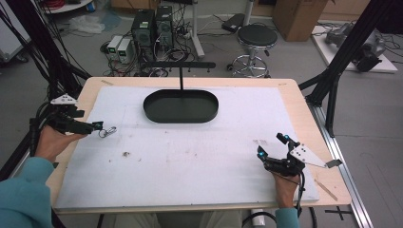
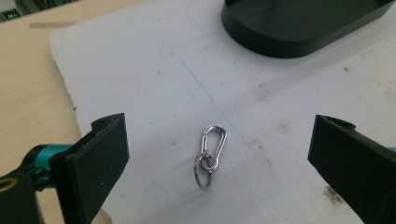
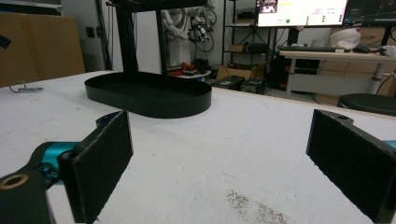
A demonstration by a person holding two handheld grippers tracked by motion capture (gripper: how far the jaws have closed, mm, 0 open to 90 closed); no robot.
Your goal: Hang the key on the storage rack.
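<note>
carabiner [image 2: 214, 143]: shiny polished metal w/ steel key ring | tray [image 1: 180, 106]: matt black, smooth, plastic- or metal-looking | mat [image 1: 190, 152]: white, matt, slightly rough, stained in spots | table [image 1: 311, 118]: pale wood, smooth | left gripper [image 2: 219, 154] jaw pads: matt black, rubbery-looking | sleeve [image 1: 21, 194]: teal cloth

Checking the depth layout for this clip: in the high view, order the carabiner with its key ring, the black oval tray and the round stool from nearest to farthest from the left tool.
1. The carabiner, on the white mat just past the left tool, which is open.
2. The black oval tray, toward the table's far middle.
3. The round stool, on the floor beyond the table's far edge.
</note>
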